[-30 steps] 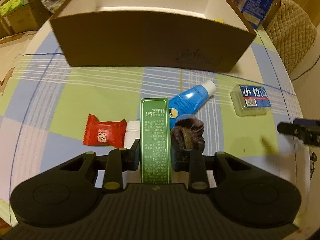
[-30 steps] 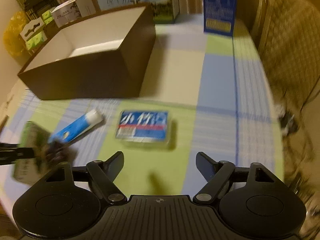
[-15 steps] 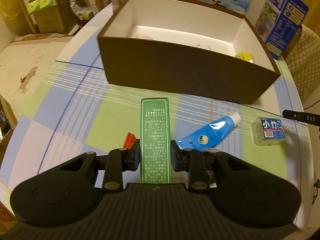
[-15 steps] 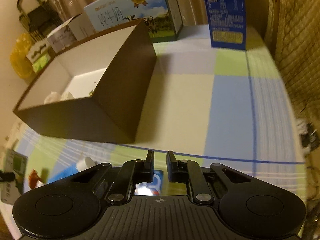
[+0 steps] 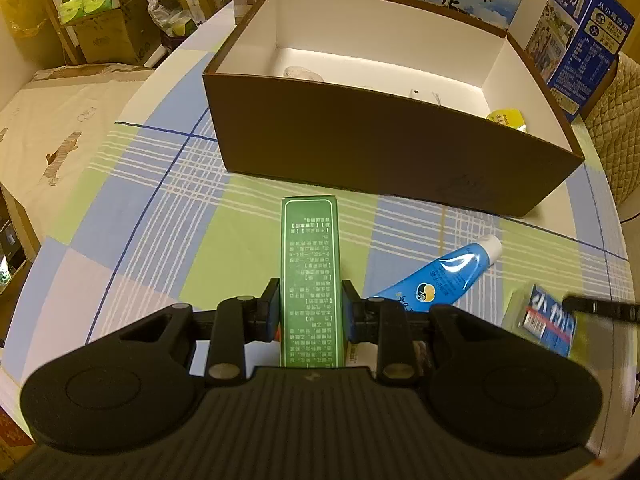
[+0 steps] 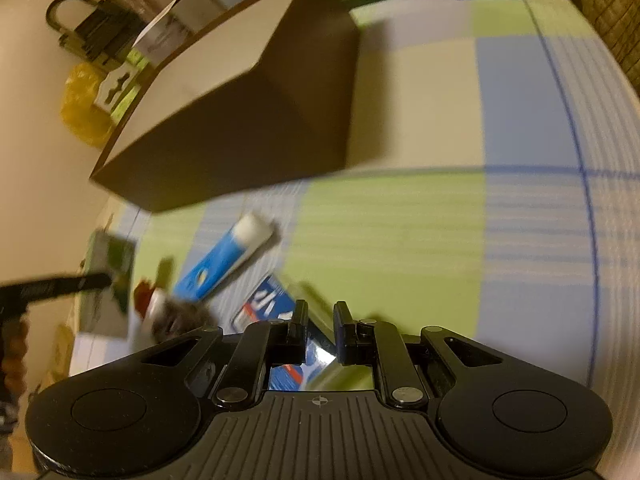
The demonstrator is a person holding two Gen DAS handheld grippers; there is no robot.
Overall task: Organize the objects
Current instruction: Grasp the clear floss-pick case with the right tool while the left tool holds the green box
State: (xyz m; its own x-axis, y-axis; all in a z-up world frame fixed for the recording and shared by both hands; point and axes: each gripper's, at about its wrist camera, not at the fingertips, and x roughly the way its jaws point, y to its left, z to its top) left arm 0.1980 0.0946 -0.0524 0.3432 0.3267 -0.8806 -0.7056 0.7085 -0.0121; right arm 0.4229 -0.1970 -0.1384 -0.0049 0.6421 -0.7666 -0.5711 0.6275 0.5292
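Clamped between the pads of the left gripper (image 5: 309, 307): a green carton (image 5: 311, 276), long axis running straight ahead toward the near wall of the brown box (image 5: 384, 148) beyond the tips. Ahead-right of those tips, flat on the checked tablecloth (image 5: 152, 240), a blue tube (image 5: 442, 276). Nearly closed, the right gripper (image 6: 320, 326), pinching a clear case with a blue label (image 6: 266, 300) by one edge. Mostly hidden behind the fingers, that case; blurred throughout, the right wrist view. Seen only there, left of the case: a red wrapper and a dark furry lump, both indistinct. Seen only from the left wrist: the box's white interior with small items, hard to identify.
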